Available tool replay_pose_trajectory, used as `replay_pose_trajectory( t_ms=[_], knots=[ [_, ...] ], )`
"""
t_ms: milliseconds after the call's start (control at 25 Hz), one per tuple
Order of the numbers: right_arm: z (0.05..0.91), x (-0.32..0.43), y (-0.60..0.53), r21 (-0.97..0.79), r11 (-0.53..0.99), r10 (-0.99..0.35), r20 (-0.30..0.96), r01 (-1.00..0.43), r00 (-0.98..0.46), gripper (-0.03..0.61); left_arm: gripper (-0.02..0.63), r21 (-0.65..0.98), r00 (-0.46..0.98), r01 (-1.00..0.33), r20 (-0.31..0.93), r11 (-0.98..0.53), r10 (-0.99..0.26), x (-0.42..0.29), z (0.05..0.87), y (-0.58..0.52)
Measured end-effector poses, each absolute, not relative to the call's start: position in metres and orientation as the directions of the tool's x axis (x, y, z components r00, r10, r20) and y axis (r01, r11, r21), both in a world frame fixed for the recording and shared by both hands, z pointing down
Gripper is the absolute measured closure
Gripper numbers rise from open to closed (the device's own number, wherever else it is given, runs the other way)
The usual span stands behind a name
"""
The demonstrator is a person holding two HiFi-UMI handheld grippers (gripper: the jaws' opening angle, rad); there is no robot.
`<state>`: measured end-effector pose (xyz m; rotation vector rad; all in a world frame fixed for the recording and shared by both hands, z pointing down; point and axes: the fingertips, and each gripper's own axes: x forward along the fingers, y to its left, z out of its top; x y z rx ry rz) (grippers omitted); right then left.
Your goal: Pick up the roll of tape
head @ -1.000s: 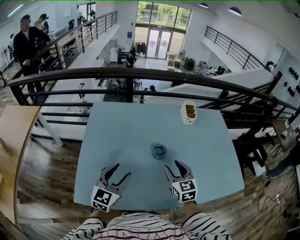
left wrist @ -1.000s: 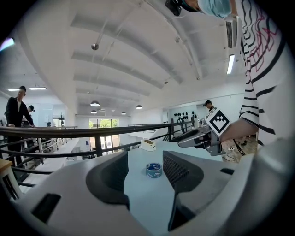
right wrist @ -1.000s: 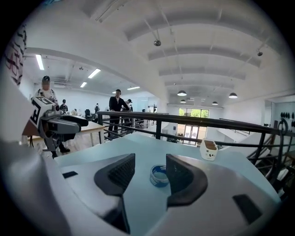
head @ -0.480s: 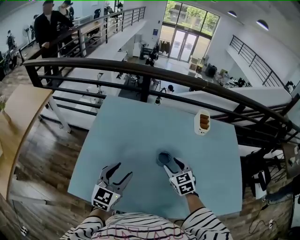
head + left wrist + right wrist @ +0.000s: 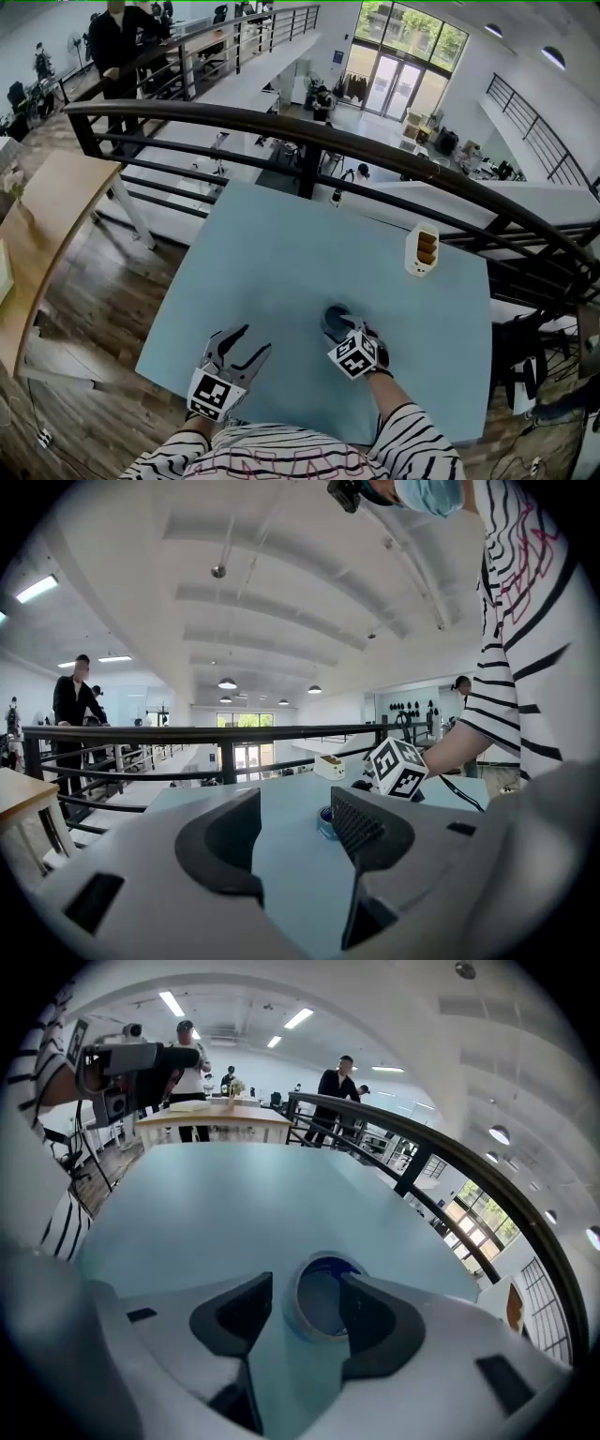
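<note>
Two grippers sit over the light-blue table (image 5: pixel 262 262) in the lower part of the head view. The right gripper (image 5: pixel 307 1288) tilts down at the roll of tape (image 5: pixel 334 316), which lies flat on the table just right of centre. Its jaws are opening, one to the left of the roll and the other over its hole, not pressing it. The left gripper (image 5: pixel 251 341), at lower left, is spread wide, with tabletop showing between its jaws. A white container (image 5: pixel 422 251) stands well apart near the table's upper right edge, before a dark railing (image 5: pixel 281 131).
</note>
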<state>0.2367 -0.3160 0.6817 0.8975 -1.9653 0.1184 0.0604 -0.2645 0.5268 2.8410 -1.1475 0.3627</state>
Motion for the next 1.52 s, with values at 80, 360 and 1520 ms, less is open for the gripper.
replay_pose_trajectory(
  t_ms=[80, 360, 1520],
  knots=[
    [0.689, 0.235, -0.318, 0.28, 0.75, -0.526, 0.802, -0.599, -0.283, 0.357, 0.4, -0.034, 0.691, -0.695, 0.245, -0.718, -0.68, 0.06, 0.529, -0.264],
    [0.707, 0.232, -0.326, 0.28, 0.802, -0.467, 0.844, -0.527, -0.262, 0.357, 0.4, -0.031, 0.677, -0.706, 0.268, -0.708, -0.686, 0.057, 0.534, -0.261],
    [0.74, 0.222, -0.315, 0.132, 0.957, -0.173, 0.974, -0.257, -0.146, 0.489, 0.4, -0.04, 0.624, -0.752, 0.279, -0.658, -0.73, 0.033, 0.533, -0.24]
  ],
)
